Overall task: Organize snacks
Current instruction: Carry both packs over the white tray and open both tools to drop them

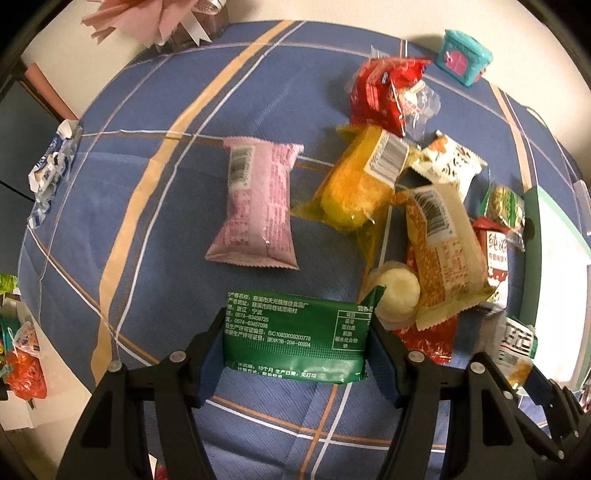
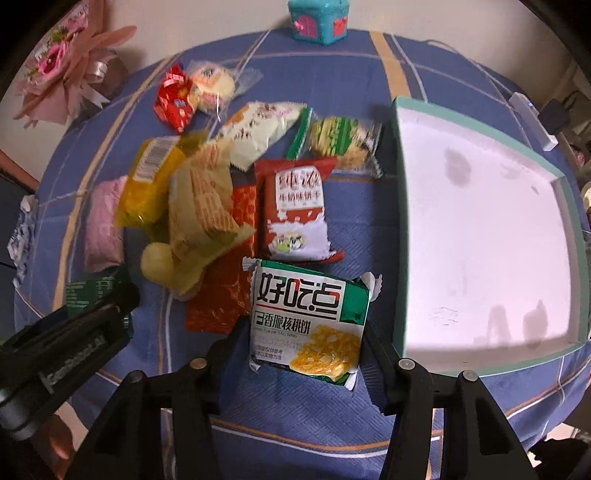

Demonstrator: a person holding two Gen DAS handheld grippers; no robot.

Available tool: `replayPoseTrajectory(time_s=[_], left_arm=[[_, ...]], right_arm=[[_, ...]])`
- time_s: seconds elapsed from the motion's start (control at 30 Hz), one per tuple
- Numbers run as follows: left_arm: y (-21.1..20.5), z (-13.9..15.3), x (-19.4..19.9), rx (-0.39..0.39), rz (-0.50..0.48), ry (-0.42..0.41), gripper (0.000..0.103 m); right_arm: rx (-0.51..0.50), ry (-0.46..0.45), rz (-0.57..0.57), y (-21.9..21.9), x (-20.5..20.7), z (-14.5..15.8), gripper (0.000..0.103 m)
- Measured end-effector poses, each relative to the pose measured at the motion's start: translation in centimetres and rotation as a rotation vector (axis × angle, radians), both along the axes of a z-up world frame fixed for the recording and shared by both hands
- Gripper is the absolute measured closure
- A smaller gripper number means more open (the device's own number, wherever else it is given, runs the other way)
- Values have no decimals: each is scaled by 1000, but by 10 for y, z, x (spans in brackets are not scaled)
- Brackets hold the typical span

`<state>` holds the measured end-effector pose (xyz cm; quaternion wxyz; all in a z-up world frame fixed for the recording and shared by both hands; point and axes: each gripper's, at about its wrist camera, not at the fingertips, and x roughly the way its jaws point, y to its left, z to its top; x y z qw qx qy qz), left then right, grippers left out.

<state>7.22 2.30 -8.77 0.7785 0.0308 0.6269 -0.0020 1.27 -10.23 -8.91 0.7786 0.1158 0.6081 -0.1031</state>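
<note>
The left gripper is clamped on a dark green snack packet; both blue pads press its short ends. The packet shows its back face: white printed text, a nutrition table at its right end, and a crimped seam. It sits above the blue plaid tablecloth.

The right gripper is clamped on a green-and-white biscuit packet, front face up, with large black characters and a picture of golden biscuits. It sits just beside the near left corner of the teal-rimmed white tray, outside it.

Left wrist view only: a pink packet lying apart from the pile, barcode up, and a crumpled blue-and-white wrapper at the cloth's left edge.

Right wrist view only: the tray's full interior, holding no packets, and the front of the red-and-white biscuit packet, which lies just beyond the held one.

Both views show the loose pile, including the yellow cake packet and the small teal box at the far edge.
</note>
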Motion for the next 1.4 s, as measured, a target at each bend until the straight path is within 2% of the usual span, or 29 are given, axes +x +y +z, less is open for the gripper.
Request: replayPoseTrajectory(time_s=[0.2, 0.3, 0.47, 0.7, 1.03, 1.23, 1.4], left_arm=[[-8, 13, 1, -11, -18, -47, 34], [-18, 20, -4, -24, -46, -67, 34], [-50, 35, -8, -55, -136, -118, 34], [-126, 48, -8, -97, -310, -176, 34], [-218, 42, -9, -102, -513, -253, 33], [-254, 28, -6, -106, -583, -256, 33], [-267, 17, -1, -109, -603, -253, 33]], right_arm=[[-3, -53, -50, -16, -5, 21, 45], [-33, -75, -125, -37, -8, 30, 45], [-106, -63, -295, -87, -16, 31, 45], [-95, -88, -445, -153, -28, 33, 45], [-116, -129, -576, -223, -25, 30, 45], [-117, -125, -615, -251, -23, 23, 44], [-121, -124, -620, -264, -20, 18, 44]])
